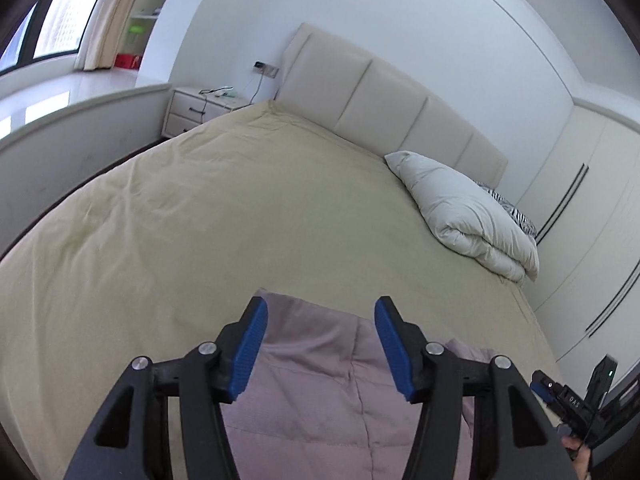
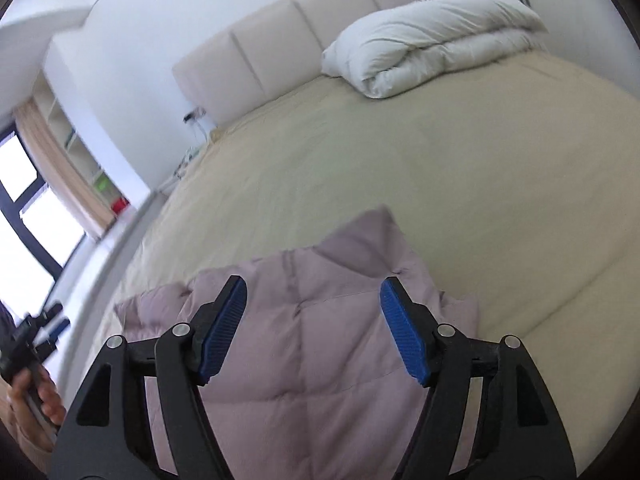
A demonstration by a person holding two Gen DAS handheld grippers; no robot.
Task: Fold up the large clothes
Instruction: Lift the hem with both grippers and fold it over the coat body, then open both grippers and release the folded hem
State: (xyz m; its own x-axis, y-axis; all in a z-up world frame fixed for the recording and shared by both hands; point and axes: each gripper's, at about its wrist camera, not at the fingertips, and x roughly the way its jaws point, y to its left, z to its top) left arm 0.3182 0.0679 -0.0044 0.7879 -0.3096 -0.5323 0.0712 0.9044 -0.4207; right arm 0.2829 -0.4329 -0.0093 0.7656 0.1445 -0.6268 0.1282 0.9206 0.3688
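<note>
A mauve quilted garment [image 1: 320,376] lies folded on the beige bed [image 1: 200,216] near its front edge. It also shows in the right wrist view [image 2: 320,332], with one corner pointing toward the headboard. My left gripper [image 1: 320,312] is open and empty, hovering above the garment. My right gripper [image 2: 314,292] is open and empty, also above the garment. The right gripper shows at the lower right edge of the left wrist view [image 1: 576,404]. The left gripper shows at the lower left edge of the right wrist view [image 2: 36,340].
A folded white duvet [image 1: 468,212] lies by the padded headboard [image 1: 380,108], with a zebra-print pillow [image 1: 512,208] behind it. A white nightstand [image 1: 200,110] stands at the bed's far corner. A wardrobe [image 1: 592,216] lines the right side. A window [image 2: 24,208] is on the left.
</note>
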